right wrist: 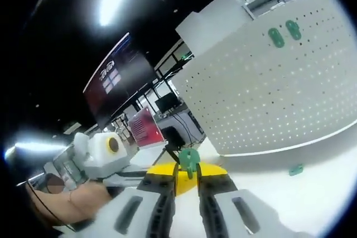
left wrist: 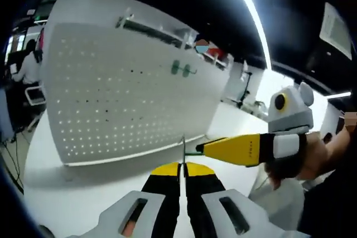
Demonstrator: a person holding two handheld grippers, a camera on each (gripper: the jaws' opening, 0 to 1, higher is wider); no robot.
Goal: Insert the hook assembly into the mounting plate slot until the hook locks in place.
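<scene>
Pinching a thin metal hook (left wrist: pixel 183 151) between nearly closed jaws, the left gripper (left wrist: pixel 183 172) holds it upright at its yellow tips. Just beyond the tips, the right gripper (left wrist: pixel 207 149) reaches in from the right, its yellow tip meeting the hook's base, a hand (left wrist: pixel 312 157) behind it. Ahead of both stands the white pegboard (left wrist: pixel 122 93) on the counter (left wrist: pixel 72 193), with two green plates (left wrist: pixel 183 68) high on its face. In the right gripper view, the right gripper (right wrist: pixel 188 175) clamps a green plate (right wrist: pixel 189 160) at its tips. Another green piece (right wrist: pixel 295 169) lies on the counter to its right, near the pegboard's foot.
</scene>
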